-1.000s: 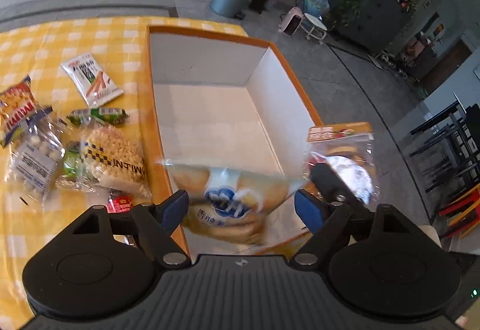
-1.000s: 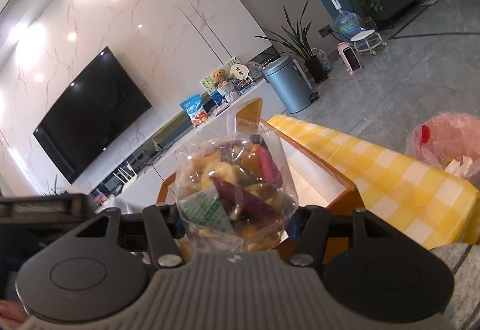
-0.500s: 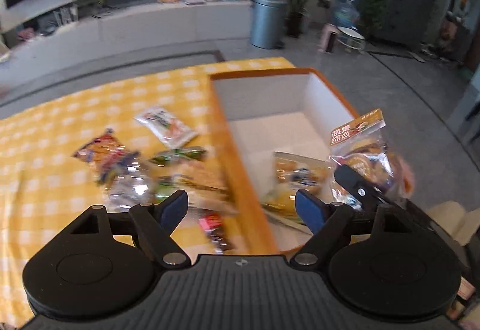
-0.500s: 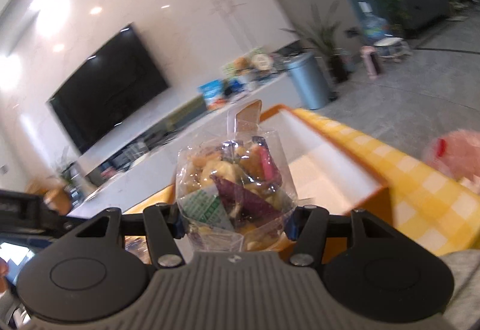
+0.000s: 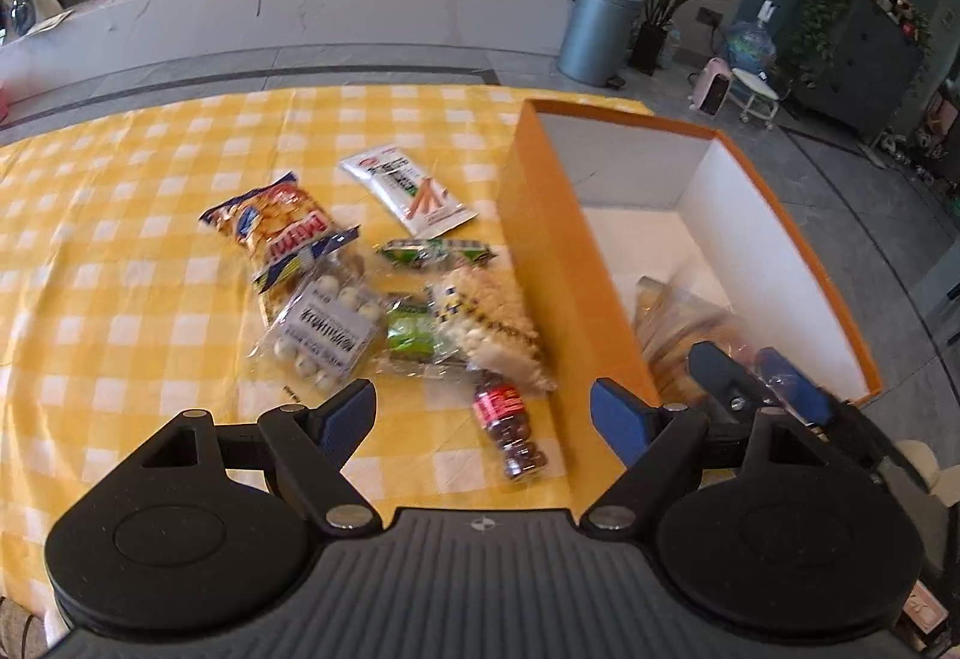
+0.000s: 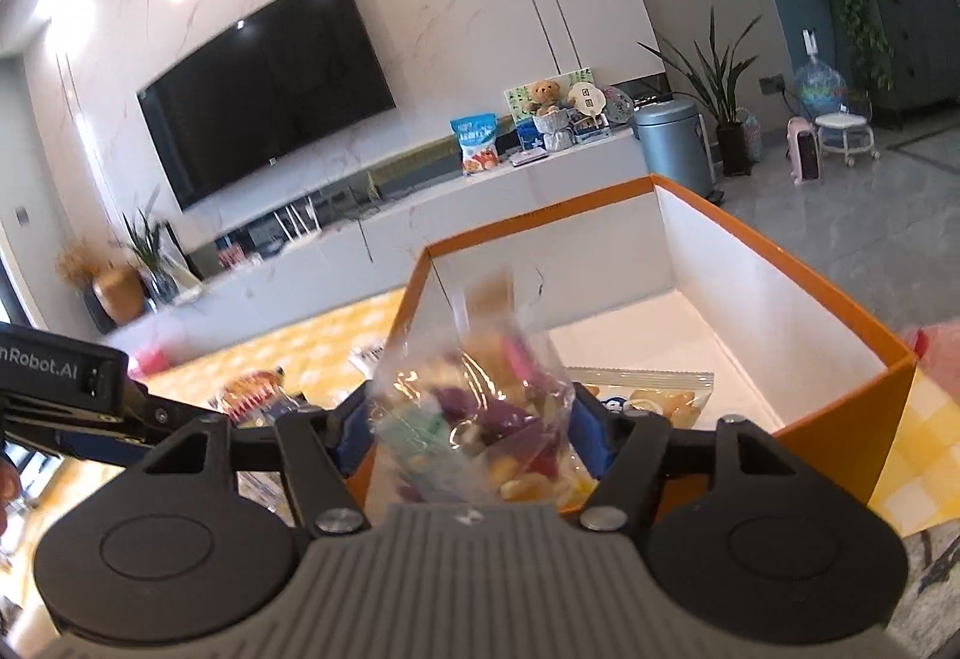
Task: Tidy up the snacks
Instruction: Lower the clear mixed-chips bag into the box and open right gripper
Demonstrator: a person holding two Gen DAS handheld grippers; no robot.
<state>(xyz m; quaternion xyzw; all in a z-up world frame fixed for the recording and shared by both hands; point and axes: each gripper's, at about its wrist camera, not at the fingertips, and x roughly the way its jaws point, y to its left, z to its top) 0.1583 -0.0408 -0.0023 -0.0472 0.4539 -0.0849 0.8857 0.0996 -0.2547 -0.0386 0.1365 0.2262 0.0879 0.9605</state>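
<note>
We take the orange box (image 5: 561, 263) as our landmark. Nearest us, our left gripper (image 5: 483, 413) hangs with its jaws spread and empty above the yellow checked tablecloth (image 5: 120, 251), just left of the box's near corner. Our right gripper (image 6: 471, 428) sits at the box's near wall; its jaws have just been opening, and the blurred clear bag of mixed snacks (image 6: 480, 419) lies between them, though we cannot tell if the pads still press on it. Inside the box lies a biscuit packet (image 6: 651, 395). Left of the box, on the cloth, a heap of snack packets (image 5: 366, 293) waits, a small red bottle (image 5: 510, 419) closest to us. Beyond the box stand a grey bin (image 6: 672, 143), a white low cabinet (image 5: 300, 11) and a wall television (image 6: 264, 89).
</note>
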